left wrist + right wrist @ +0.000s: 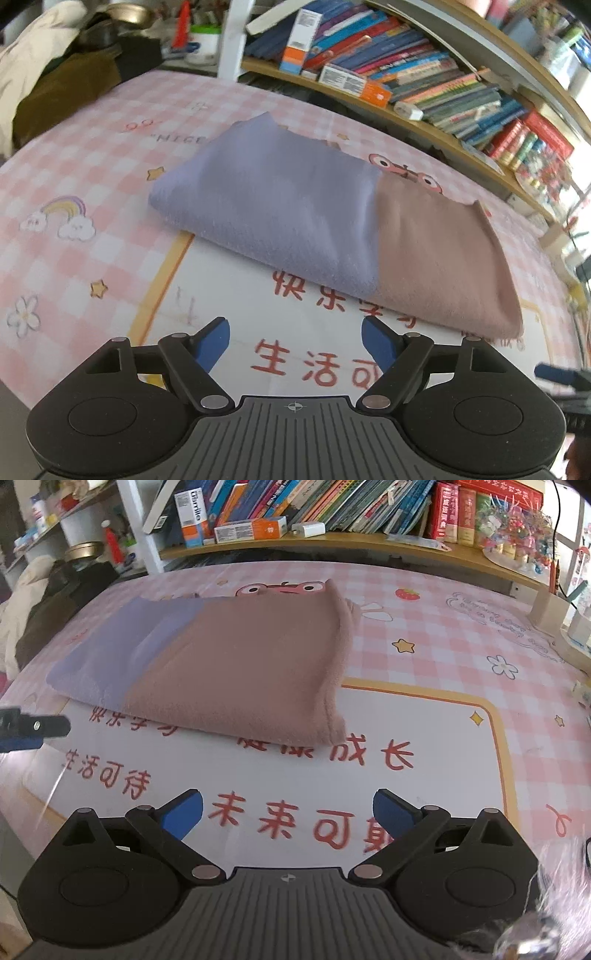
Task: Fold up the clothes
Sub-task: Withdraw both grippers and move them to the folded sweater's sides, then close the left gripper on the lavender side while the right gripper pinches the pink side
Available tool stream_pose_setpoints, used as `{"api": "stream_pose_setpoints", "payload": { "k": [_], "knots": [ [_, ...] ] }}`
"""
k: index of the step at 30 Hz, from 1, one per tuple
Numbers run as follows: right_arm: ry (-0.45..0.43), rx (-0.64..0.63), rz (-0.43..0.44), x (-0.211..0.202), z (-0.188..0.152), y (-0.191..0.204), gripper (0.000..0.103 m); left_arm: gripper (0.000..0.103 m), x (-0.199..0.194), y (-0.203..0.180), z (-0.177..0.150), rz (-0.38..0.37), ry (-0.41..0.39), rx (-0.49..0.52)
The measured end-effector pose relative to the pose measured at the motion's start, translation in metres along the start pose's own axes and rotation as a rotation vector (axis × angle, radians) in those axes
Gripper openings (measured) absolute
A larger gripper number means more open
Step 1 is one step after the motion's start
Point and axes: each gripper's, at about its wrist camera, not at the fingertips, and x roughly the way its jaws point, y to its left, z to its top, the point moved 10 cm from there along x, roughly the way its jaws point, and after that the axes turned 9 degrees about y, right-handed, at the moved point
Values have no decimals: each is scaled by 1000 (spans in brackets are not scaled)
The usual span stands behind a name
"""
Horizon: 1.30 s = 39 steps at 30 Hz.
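Left wrist view: the left gripper [295,345] hovers over the white centre of the mat [74,162], its blue-padded fingers [212,343] spread wide and holding nothing. Ahead of it, apart from the fingers, lies the folded cloth [314,229], flat on the mat. Its left part is lilac, its right part dusty pink, with the fold edge facing the gripper. Beyond the table a shelf [369,101] carries rows of books [424,70]. At far left a heap of clothes [55,81] sits past the mat's edge. A bit of the right gripper [565,376] shows at the right border.

Right wrist view: the right gripper [288,814] also hangs above the mat [443,635], over red printed characters, fingers [395,812] wide apart and empty. The cloth [229,664] lies ahead and slightly left, not touched; here the pink part is nearer and the lilac part runs off to the left. The left gripper's tip [29,727] pokes in at the left border, just beside the cloth's near edge. Books [332,502] line the shelf [332,542] behind.
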Motion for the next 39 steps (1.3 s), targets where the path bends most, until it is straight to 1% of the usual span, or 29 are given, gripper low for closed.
{"api": "stream_pose_setpoints", "payload": {
  "k": [5,9,11,12,16,19,23,25,27,29,30,31,32,33,34,37,38,39],
  "knots": [
    [-31,6,3,-8,3,-10,99,81,7,7,8,-14,20,-99],
    [-41,32,9,-8,8,-16,99,82,9,14,16,-37,16,-139],
    [-52,37,4,-10,12,-17,99,82,11,21,22,-60,-1,-185],
    [-61,41,1,-12,15,-18,99,82,12,26,25,-61,-11,-212],
    [-94,81,-9,-16,26,-25,99,82,15,51,36,-32,-52,-323],
    [-119,132,-17,-17,33,-33,99,82,19,62,44,-65,-66,-372],
    [-127,171,-37,-14,40,-38,98,82,25,78,49,-108,-77,-449],
    [-134,189,-46,-13,44,-42,96,79,27,85,51,-152,-90,-505],
    [-133,203,-47,-11,48,-45,89,78,31,91,53,-204,-94,-558],
    [-124,214,-50,-8,52,-48,73,75,36,95,55,-231,-92,-598],
    [-119,222,-52,-6,54,-50,70,66,39,97,55,-244,-90,-618],
    [-115,230,-55,-4,56,-51,63,59,41,99,56,-257,-89,-639],
    [-108,240,-57,-1,57,-53,57,56,43,101,56,-271,-88,-659],
    [-102,251,-59,2,58,-54,55,48,46,103,57,-284,-86,-679],
    [-94,261,-62,5,59,-56,52,43,48,106,57,-297,-87,-707],
    [-78,276,-70,13,61,-58,44,43,54,114,58,-342,-90,-823],
    [-74,279,-70,16,61,-58,39,43,55,116,59,-351,-89,-850],
    [-66,284,-68,19,61,-59,36,43,56,117,59,-356,-86,-867]
  ]
}}
